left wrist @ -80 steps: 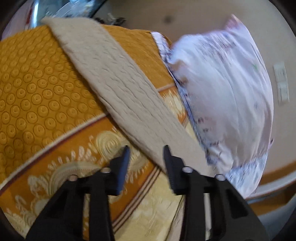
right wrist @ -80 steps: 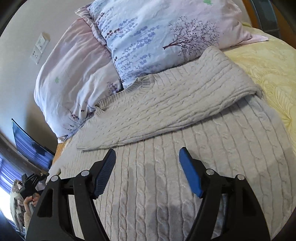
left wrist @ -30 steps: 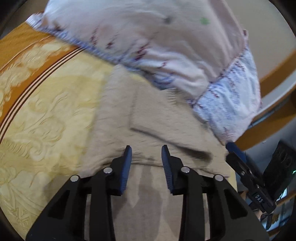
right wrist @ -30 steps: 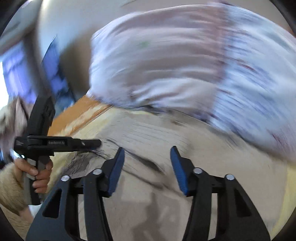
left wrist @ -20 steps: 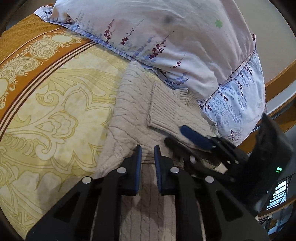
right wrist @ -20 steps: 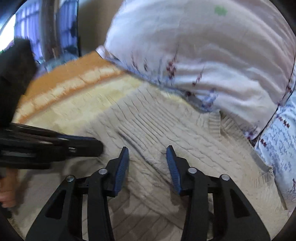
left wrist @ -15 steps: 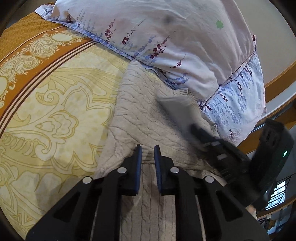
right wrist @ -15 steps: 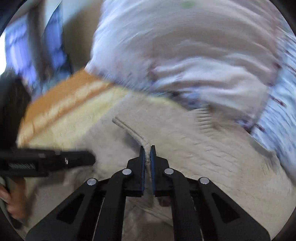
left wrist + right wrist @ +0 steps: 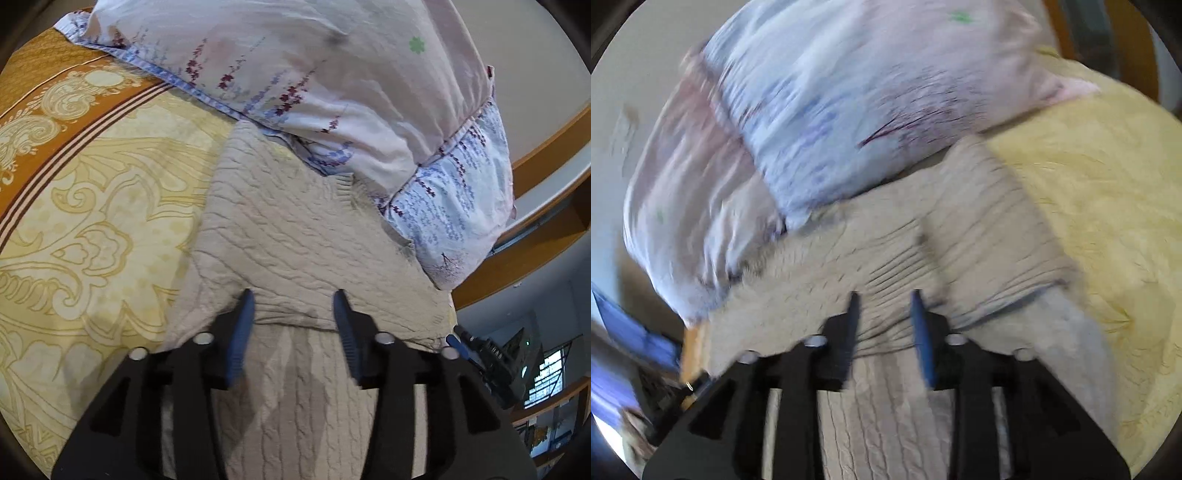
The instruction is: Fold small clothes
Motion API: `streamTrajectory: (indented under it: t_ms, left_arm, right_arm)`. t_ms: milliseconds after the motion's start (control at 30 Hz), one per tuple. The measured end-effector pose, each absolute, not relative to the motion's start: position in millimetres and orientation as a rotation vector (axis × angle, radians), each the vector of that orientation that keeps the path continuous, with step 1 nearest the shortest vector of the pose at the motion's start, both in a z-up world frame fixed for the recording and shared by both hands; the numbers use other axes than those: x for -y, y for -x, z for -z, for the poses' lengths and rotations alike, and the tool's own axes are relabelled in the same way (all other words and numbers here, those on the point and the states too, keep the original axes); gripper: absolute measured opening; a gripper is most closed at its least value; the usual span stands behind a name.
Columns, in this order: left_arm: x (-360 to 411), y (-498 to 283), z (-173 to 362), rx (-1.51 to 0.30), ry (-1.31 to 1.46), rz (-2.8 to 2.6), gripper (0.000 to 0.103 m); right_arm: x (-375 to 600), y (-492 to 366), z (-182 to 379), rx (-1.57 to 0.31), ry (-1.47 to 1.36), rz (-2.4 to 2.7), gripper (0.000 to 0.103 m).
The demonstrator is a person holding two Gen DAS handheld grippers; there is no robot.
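On the yellow patterned bedspread (image 9: 110, 206) lies the beige cable-knit sweater (image 9: 295, 236). It fills the middle of both views. Its top end, at 12 o'clock, touches the two flowery pillows (image 9: 332, 85).

The top part of the sweater looks folded over the bottom part, and the folded edge runs across just in front of both tools.

The left gripper (image 9: 291, 325) hovers over that edge. Its jaws are opening, and nothing is pinched between its blue pads (image 9: 240, 328).

The right gripper (image 9: 884, 321) shows in a blurry picture. Its jaws are opening too, with only loose knit under them. From the left view, its tip peeks in at 4 o'clock, beside the sweater's corner.

The sweater looks soft, thick and floppy. It probably sags and bunches when lifted, so it needs two holds well apart. The bumpy knit should not slip much. The best spots to pinch are likely the two corners of the folded edge, taking all the layers at once.
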State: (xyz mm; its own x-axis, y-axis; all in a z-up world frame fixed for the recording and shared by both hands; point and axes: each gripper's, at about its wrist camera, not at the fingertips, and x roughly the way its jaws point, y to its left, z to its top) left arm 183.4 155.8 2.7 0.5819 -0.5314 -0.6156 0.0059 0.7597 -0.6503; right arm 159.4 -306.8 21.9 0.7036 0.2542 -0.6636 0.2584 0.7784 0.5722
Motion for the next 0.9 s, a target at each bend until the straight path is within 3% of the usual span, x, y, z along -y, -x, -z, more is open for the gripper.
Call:
streamTrajectory:
  t_ms: [100,333,400,433,600,800,900]
  left_arm:
    - [-150,-182,-7,-0.906,0.639,0.363,0.066]
    - [-148,-161,-21,-0.887,0.576,0.393,0.068]
    - [-153,-152,-25,-0.872,0.551,0.381,0.068]
    - [-156,-147,-26,-0.866,0.540,0.374,0.068]
    - [-172,-122,-25,-0.846,0.528,0.367,0.068]
    - [-181,-95,-12,-0.872,0.522,0.377,0.067]
    - [-181,-81,-8,-0.876,0.541,0.396,0.067]
  right_arm:
    - [316,-168,-21,-0.837,-0.733,0.019,0.044]
    - [318,-179,0,-0.914,-0.752,0.061,0.040]
    - [312,-183,3,-0.923,-0.741,-0.012,0.025]
    - [309,-183,3,-0.930,-0.731,-0.045,0.008]
    - [309,-168,-21,-0.796,-0.668,-0.023,0.007]
    - [317,-163,-1,-0.893,-0.659,0.042,0.009]
    - [322,-140,-19,-0.866,-0.649,0.023,0.039]
